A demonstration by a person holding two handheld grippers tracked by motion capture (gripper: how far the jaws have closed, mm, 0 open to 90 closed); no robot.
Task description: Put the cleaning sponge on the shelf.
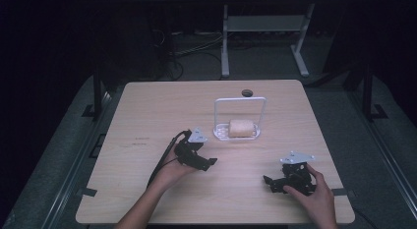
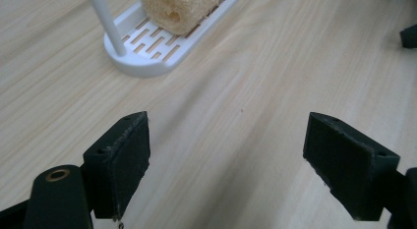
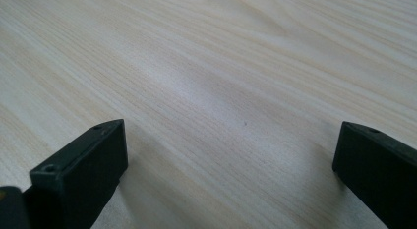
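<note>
I look down on a pale wooden table (image 1: 147,116) with a dark room beyond its far edge. Toward the far middle of the table stands a white slotted rack (image 1: 255,134) with a tall wire loop handle, and a tan loofah sponge (image 1: 241,128) lies on its side in the rack's tray. My left gripper (image 1: 210,162) sits near the middle of the table, just near and left of the rack, held low over the wood with its jaws spread wide and nothing between them. In the left gripper view the rack's rounded end (image 2: 142,62) and the sponge's hollow end (image 2: 177,13) lie ahead and to the left, apart from the jaws. My right gripper (image 1: 268,182) rests near the right front of the table, well apart from the rack, jaws likewise spread and empty over bare wood. I judge this to be the approach step, before any grasp. The next move, as I read it, calls for carrying the left gripper forward to the sponge, lining the open jaws across its soft sides, and closing gently so it does not crush.
</note>
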